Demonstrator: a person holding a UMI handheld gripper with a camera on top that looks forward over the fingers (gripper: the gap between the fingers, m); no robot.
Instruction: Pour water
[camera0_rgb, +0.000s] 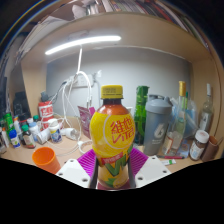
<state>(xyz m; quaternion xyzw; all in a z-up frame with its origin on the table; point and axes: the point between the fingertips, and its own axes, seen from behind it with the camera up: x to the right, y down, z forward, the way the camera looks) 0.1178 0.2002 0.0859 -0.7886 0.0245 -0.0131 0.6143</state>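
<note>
Gripper view. A bottle (112, 138) of orange drink — yellow cap, yellow-and-red label — stands upright between the two fingers, filling the centre of the view; the gripper (112, 172) shows its pink pads (88, 160) close against the bottle's lower sides, the jaws narrowed about it, though whether both press on it cannot be told. Beyond the fingers lies a pale wooden table (66, 152). At ten o'clock from the bottle's base sits an orange cup (45, 158); further back at nine o'clock, a row of small paint bottles (25, 132). At two o'clock stand a green bottle (141, 111), a grey flask (158, 123) and clear glass bottles (181, 112). White cables (70, 100) hang against the wall — a strip light (82, 44) glows at twelve o'clock overhead.
</note>
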